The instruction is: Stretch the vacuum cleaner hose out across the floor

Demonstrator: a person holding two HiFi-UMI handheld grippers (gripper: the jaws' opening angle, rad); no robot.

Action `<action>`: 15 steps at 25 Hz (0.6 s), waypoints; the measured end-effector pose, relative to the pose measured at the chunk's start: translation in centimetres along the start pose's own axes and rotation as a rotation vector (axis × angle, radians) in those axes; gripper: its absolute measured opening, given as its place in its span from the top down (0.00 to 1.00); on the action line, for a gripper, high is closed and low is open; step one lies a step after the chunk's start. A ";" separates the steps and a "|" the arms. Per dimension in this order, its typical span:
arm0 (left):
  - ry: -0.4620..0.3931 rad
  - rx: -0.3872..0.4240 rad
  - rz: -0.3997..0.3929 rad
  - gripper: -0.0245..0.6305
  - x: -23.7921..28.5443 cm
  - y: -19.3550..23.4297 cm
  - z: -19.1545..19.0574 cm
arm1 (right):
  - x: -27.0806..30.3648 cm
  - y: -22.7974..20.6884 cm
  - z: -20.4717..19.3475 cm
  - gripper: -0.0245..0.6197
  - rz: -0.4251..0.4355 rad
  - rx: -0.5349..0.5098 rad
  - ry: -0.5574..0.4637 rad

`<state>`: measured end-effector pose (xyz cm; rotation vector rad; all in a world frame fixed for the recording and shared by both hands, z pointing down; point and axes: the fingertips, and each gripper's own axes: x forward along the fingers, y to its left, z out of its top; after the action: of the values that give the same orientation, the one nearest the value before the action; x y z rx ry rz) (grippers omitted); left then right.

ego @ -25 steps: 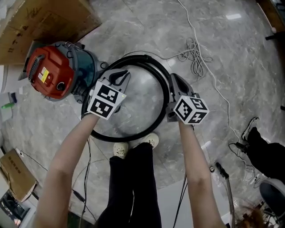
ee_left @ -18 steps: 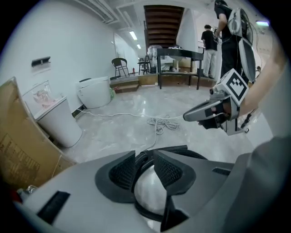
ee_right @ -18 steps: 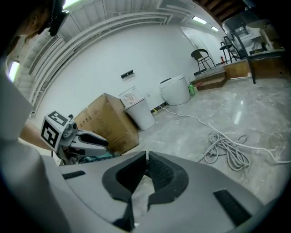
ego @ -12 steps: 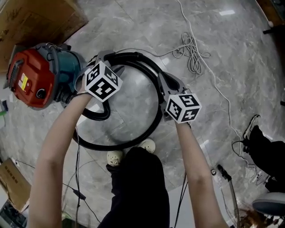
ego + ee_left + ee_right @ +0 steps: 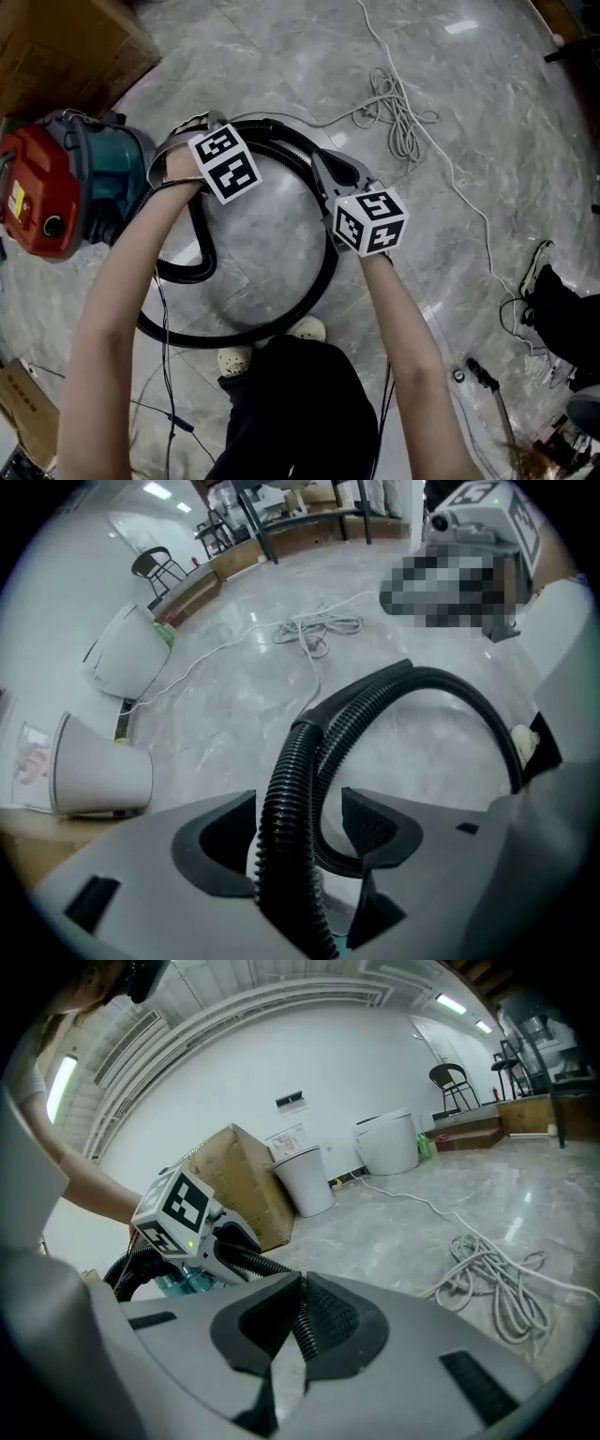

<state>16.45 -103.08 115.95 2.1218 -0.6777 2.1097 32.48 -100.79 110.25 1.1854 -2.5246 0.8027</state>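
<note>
Left claw [image 5: 300, 841] had just been opening, vacuum hose [image 5: 441, 682] loose between; right claw [image 5: 298, 1321] clenched it, so a steady outward pull looked wisest

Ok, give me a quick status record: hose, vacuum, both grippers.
hose: looped, not yet stretched out
vacuum: at left in the head view, near the box
left gripper: jaws have just been opening; apart, hose between them
right gripper: shut on hose
cable: white bundle on the floor beyond the loop
</note>
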 end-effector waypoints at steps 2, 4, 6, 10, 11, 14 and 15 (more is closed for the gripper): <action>0.043 0.026 0.021 0.53 1.0 0.3 -0.3 | 0.6 -0.1 -0.2 0.94 0.019 -0.032 -0.003; 0.100 0.034 0.002 0.53 2.1 0.3 -0.7 | 1.2 -0.5 -0.2 0.94 0.027 -0.059 -0.008; 0.164 0.047 -0.014 0.53 3.0 0.1 -1.3 | 1.6 -1.0 -0.2 0.94 0.030 -0.065 -0.015; 0.197 0.046 0.017 0.55 3.9 0.5 -1.8 | 1.7 -1.5 -0.5 0.94 0.035 -0.078 -0.012; 0.196 0.045 0.034 0.67 3.8 0.9 -1.9 | 1.6 -1.5 -0.5 0.94 0.037 -0.080 -0.012; 0.189 0.060 0.057 0.67 3.2 1.5 -1.7 | 1.4 -1.6 -0.2 0.94 0.030 -0.072 -0.020; 0.183 0.068 0.064 0.67 2.9 1.5 -1.6 | 1.3 -1.6 -0.1 0.94 0.025 -0.064 -0.023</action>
<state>14.27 -104.62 118.44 1.9302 -0.6704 2.3559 32.90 -102.40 111.46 1.1514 -2.5677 0.7118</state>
